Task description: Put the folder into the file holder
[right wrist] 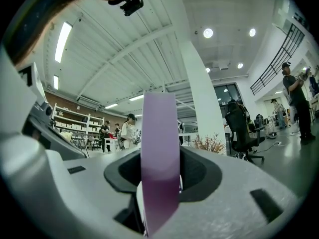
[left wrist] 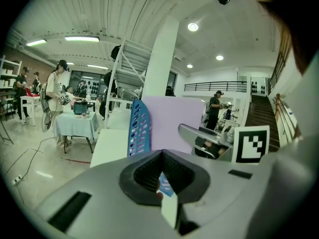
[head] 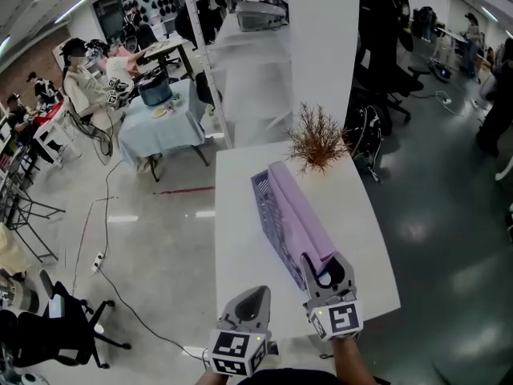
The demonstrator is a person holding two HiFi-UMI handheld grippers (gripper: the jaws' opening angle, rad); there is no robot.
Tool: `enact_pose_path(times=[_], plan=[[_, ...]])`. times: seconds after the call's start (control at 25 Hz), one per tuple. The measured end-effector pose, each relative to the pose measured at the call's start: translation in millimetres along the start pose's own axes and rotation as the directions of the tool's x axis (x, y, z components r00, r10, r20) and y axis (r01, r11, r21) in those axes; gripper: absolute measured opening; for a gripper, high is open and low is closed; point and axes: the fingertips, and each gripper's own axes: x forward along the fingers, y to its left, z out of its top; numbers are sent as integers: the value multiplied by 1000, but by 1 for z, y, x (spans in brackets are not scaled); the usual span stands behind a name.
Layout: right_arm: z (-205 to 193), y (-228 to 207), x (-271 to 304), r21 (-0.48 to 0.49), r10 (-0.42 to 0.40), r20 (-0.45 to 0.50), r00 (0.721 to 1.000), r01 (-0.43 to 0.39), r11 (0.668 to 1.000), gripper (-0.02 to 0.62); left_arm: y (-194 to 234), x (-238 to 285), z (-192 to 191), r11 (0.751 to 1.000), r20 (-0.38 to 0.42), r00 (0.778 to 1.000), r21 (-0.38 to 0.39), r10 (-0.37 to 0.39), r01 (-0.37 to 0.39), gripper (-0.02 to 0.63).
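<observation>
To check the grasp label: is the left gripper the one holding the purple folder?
No: the purple folder is clamped between the jaws of the right gripper, while the left gripper holds nothing.

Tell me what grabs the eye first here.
A lilac folder stands on edge along the blue mesh file holder in the middle of the white table. The right gripper pinches the folder's near end. A rusty dried plant sits at the table's far edge.
</observation>
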Motion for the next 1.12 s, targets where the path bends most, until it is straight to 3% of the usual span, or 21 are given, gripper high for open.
enact_pose_path(times=[0.44,0.64,1.12], plan=[[-6,-1,-1,0,-15,-38,999,15,1000,169,-5,-9,-1,1000,10,1000,9,-5,5,5],[-8,2,-4,9,-6,-64,998,7,1000,224,-2,-16,-2,1000,18,1000,13,13,-13,5],[7,12,-20,-6,-6,-58,998,5,1000,225,-10,-34,3,1000,45,999,21,-2,1,5]])
